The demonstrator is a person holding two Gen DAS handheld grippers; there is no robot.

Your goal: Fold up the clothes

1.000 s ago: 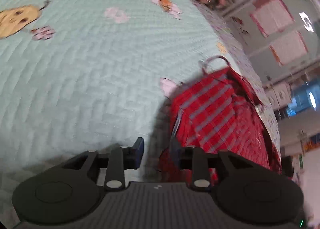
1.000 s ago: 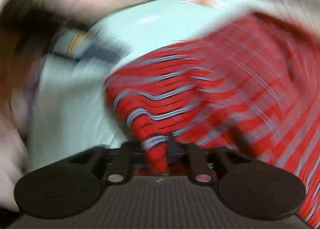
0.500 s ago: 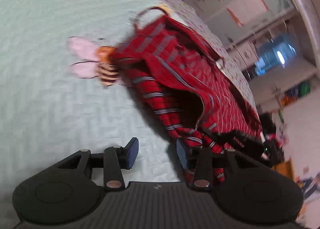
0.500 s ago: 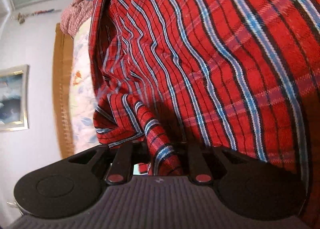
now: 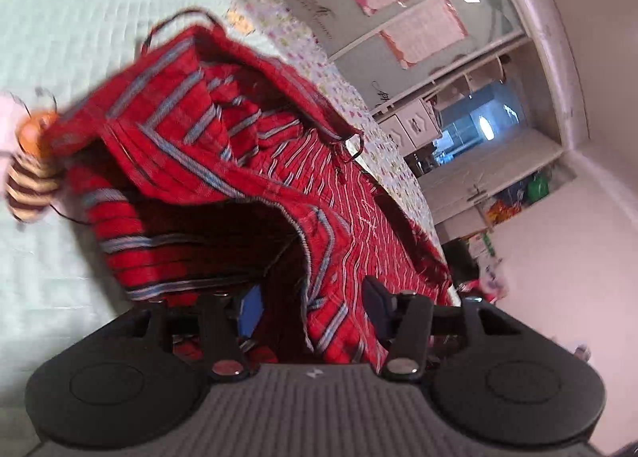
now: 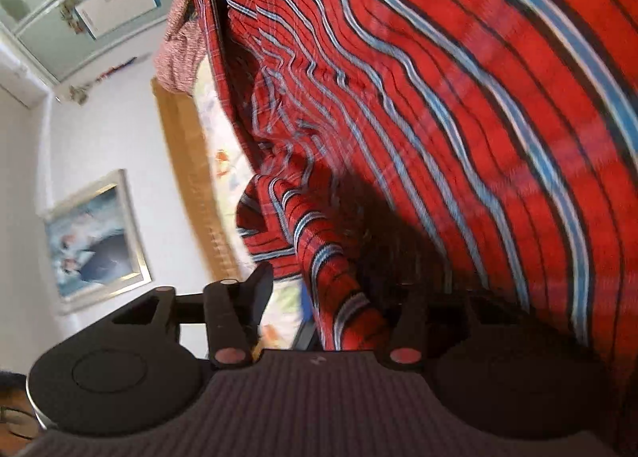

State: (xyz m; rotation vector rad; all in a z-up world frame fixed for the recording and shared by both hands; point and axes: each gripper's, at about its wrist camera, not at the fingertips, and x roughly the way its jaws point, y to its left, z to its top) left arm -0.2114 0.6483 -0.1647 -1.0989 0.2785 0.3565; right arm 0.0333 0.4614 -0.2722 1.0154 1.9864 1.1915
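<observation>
Showing one red plaid garment, seemingly.

The shirt lies on the bed, its hem between the left gripper fingers.

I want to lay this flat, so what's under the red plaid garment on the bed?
The red plaid garment lies on a pale green quilt, partly covering a printed bee. Anything else beneath the fabric is hidden.

mint quilt | bee print | framed picture | wooden headboard
</observation>
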